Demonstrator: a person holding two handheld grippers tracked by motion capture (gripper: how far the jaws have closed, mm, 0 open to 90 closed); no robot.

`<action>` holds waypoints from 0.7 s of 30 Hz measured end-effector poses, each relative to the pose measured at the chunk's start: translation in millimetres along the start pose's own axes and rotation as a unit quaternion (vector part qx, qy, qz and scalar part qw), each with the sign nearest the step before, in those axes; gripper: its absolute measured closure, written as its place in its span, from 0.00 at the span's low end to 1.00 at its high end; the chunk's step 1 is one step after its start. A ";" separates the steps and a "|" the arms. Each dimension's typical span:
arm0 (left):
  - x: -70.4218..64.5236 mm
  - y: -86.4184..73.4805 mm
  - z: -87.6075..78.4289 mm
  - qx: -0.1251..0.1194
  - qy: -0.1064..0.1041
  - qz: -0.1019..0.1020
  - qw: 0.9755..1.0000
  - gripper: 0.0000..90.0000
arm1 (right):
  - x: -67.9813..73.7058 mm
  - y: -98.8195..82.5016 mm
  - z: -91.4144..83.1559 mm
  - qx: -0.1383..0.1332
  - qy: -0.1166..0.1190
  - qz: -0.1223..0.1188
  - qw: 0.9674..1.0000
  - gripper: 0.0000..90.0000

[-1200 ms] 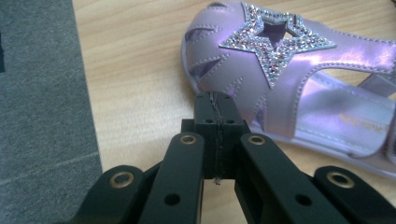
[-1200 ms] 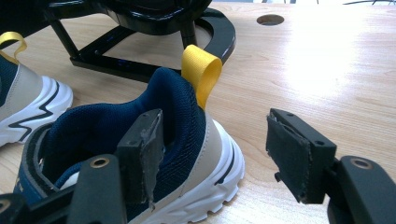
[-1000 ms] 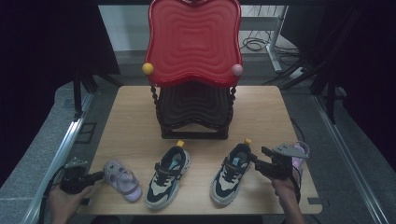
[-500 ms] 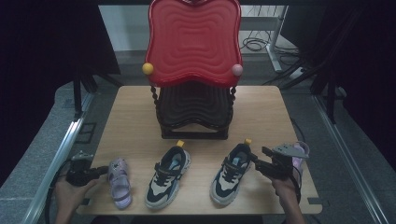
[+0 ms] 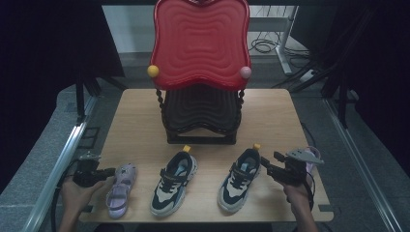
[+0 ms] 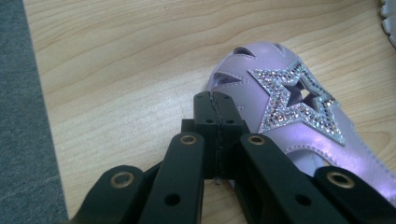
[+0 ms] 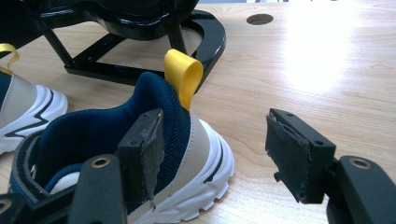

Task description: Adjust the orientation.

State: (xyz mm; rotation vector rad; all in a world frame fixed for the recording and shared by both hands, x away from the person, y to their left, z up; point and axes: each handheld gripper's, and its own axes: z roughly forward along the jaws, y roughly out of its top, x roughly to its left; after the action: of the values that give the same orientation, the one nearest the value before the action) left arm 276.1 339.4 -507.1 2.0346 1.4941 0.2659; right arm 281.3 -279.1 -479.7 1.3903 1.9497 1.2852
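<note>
A purple sandal [image 5: 119, 189] with a glittery star lies at the table's near left, toe toward the front edge; the left gripper view shows its star strap [image 6: 292, 100]. My left gripper [image 5: 112, 170] [image 6: 215, 99] is shut with nothing between the jaws, its tip against the sandal's rim. Two navy, beige and white sneakers stand side by side, one [image 5: 174, 183] in the middle and one [image 5: 239, 181] to its right. My right gripper [image 5: 270, 163] [image 7: 217, 140] is open beside the heel of the right sneaker [image 7: 154, 140], one pad at the collar below the yellow pull tab [image 7: 184, 74].
A black rack [image 5: 200, 116] bearing a red wavy tray [image 5: 200, 43] stands at the middle back of the wooden table [image 5: 290, 111]. A second purple sandal [image 5: 314, 154] lies behind the right gripper. The rack's foot [image 7: 205, 37] is close beyond the sneaker heel.
The left gripper has moved a little right and away from the front edge. The purple sandal has swung from slanting to lying parallel with the sneakers. The right gripper has kept still.
</note>
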 end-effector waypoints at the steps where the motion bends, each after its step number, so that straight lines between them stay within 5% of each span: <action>1: 0.0 0.0 0.0 0.000 0.000 0.000 1.000 1.00 | 0.0 0.0 0.0 0.000 0.000 0.000 1.000 0.42; 21: -6.6 19.1 8.0 0.006 -0.014 0.020 1.000 1.00 | 1.4 -0.5 2.3 0.003 0.003 -0.003 1.000 0.42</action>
State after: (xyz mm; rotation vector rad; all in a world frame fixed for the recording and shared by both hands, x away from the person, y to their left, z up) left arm 293.0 326.9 -501.5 2.0707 1.4429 0.2441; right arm 282.3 -276.9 -481.0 1.3850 1.9612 1.2827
